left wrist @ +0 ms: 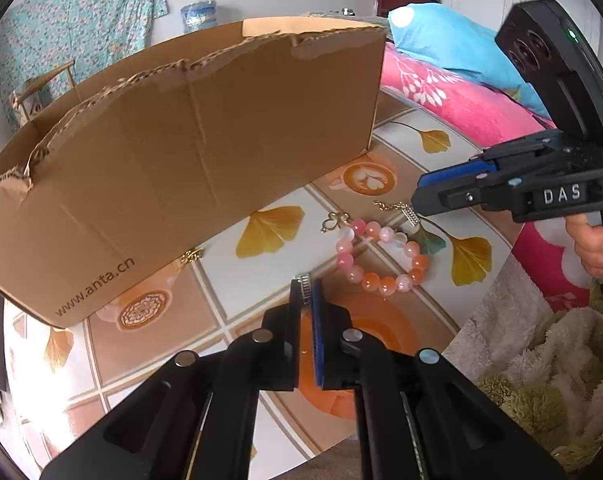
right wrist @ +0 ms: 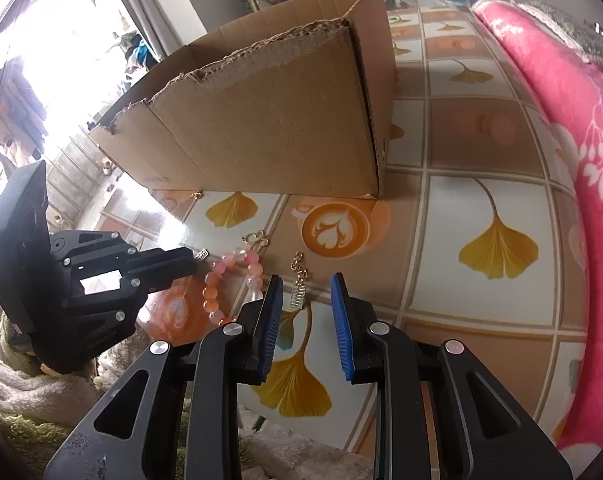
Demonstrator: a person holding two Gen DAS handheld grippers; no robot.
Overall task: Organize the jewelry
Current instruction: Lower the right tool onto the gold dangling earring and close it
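Note:
My left gripper (left wrist: 306, 292) is shut on a small silver ring (left wrist: 304, 289), held above the tablecloth in front of the cardboard box (left wrist: 189, 152); it shows at the left of the right wrist view (right wrist: 199, 258) with the ring (right wrist: 202, 255) at its tips. A pink and orange bead bracelet (left wrist: 381, 256) lies on the cloth, also in the right wrist view (right wrist: 231, 280). A gold chain with a rectangular pendant (right wrist: 298, 286) lies between the fingers of my open right gripper (right wrist: 306, 300), which also shows in the left wrist view (left wrist: 421, 196). A small gold charm (left wrist: 333, 221) lies beside the bracelet.
The open box (right wrist: 277, 120) stands on a tablecloth (right wrist: 481, 152) printed with ginkgo leaves. Another small gold piece (left wrist: 190, 257) lies at the box's base. A pink blanket (right wrist: 573, 128) and blue pillow (left wrist: 453, 44) lie on the right; fluffy fabric (left wrist: 549, 380) lies at the near edge.

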